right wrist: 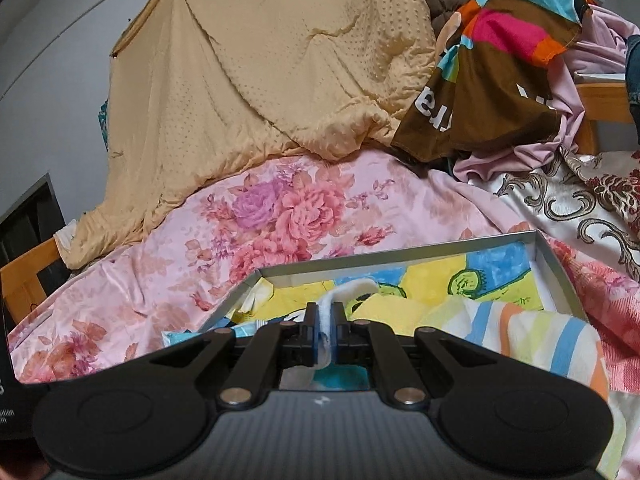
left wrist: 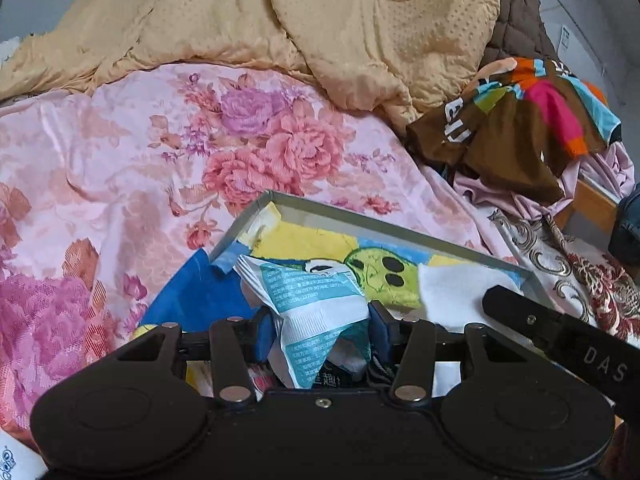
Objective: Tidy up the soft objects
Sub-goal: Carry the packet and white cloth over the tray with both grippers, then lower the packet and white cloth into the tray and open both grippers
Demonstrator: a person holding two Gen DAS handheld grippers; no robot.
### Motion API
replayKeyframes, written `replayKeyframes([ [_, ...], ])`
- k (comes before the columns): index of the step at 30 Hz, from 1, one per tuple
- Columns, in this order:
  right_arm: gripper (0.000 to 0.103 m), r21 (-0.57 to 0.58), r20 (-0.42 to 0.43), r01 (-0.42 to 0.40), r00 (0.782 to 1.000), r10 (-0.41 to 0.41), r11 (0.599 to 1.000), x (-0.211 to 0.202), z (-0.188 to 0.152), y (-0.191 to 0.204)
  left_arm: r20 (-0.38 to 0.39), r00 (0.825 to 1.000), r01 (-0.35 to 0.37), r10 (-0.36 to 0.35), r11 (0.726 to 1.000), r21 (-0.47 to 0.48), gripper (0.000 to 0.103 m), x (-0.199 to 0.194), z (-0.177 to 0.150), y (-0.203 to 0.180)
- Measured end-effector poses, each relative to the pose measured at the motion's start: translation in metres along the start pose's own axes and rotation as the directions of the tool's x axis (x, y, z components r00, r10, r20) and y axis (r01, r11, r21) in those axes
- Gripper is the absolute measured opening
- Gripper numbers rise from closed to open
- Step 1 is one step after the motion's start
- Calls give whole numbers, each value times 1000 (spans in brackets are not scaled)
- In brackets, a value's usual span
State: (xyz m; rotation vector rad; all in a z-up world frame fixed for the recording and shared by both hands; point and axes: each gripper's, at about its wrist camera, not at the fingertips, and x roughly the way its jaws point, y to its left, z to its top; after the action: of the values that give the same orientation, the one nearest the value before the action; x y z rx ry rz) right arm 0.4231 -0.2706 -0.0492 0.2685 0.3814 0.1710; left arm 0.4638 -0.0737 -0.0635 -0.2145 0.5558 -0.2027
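On a floral bed, the left gripper (left wrist: 322, 330) clenches a crinkled tissue packet (left wrist: 308, 300) over a shallow box (left wrist: 404, 222); the right gripper (right wrist: 325, 330) pinches a white cloth (right wrist: 340, 294), seemingly for packing inside.

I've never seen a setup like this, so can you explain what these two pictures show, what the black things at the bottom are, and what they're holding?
Each picture comes from a camera on a hand-held gripper, looking forward along its two fingers; the black shapes at the bottom are the grippers themselves. One is the left wrist view, the other the right.

The left gripper is shut on a crinkled white-and-teal packet. The right gripper is shut on a thin white cloth.

Both are over a shallow grey box holding a yellow-and-blue cartoon towel. The box lies on a bed with a pink floral sheet. Behind are a tan quilt and a heap of colourful clothes.
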Motion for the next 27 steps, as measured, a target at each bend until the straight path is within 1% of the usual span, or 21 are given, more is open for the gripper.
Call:
replayKeyframes([
  [3, 7, -3, -9, 7, 1000, -7, 1000, 1, -1, 1, -13, 1000, -2, 2, 1000, -11, 51, 1, -3, 1],
  [7, 11, -25, -21, 23, 1000, -23, 999, 4, -3, 5, -15, 1000, 4, -4, 1000, -21, 52, 3, -4, 4],
  [15, 12, -44, -30, 43, 999, -44, 998, 4, -4, 8, -10, 1000, 23, -24, 996, -81, 53, 1, -5, 11],
  [18, 13, -43, -34, 46, 998, -47, 998, 4, -4, 8, -7, 1000, 28, -29, 996, -85, 54, 0, -6, 12],
  [21, 18, -36, -37, 48, 998, -49, 998, 3, -3, 6, -7, 1000, 29, -30, 996, -84, 57, -1, -8, 12],
  [23, 25, -27, -37, 46, 998, -47, 999, 3, -2, 5, -9, 1000, 25, -26, 996, -83, 59, -1, -9, 12],
  [27, 32, -12, -37, 39, 999, -40, 999, 1, -1, 1, -13, 1000, 15, -17, 995, -97, 64, -4, -10, 15],
])
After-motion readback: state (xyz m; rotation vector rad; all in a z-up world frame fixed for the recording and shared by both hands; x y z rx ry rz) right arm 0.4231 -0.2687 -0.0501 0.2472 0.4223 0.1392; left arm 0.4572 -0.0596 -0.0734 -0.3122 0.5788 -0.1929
